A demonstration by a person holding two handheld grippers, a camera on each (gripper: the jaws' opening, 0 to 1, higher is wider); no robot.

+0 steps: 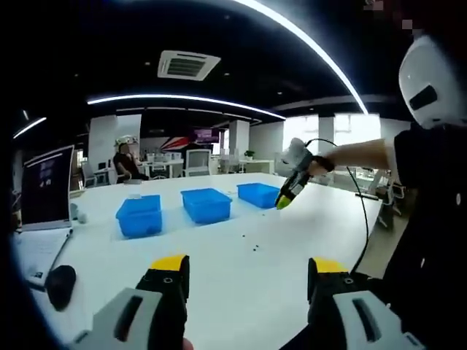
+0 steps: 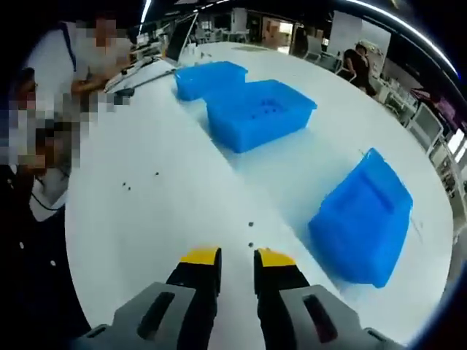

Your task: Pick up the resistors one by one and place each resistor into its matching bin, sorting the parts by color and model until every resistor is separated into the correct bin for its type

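Yellow-tipped jaws of the left gripper [image 1: 246, 271] stand wide apart, holding nothing above the smooth white table [image 1: 241, 292]. The right gripper [image 2: 237, 259] has its jaws narrowly parted; whether anything sits between them cannot be told. Tiny dark resistors [image 2: 140, 180] lie scattered on the table. Three blue plastic bins [image 2: 259, 113] stand beyond; the right gripper view shows specks inside the middle one. The left gripper view adds a laptop [image 1: 45, 186].

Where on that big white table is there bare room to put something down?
The white table is bare between the left gripper and the row of three blue plastic bins. Tiny dark resistors dot the middle. It is crowded around the bins.
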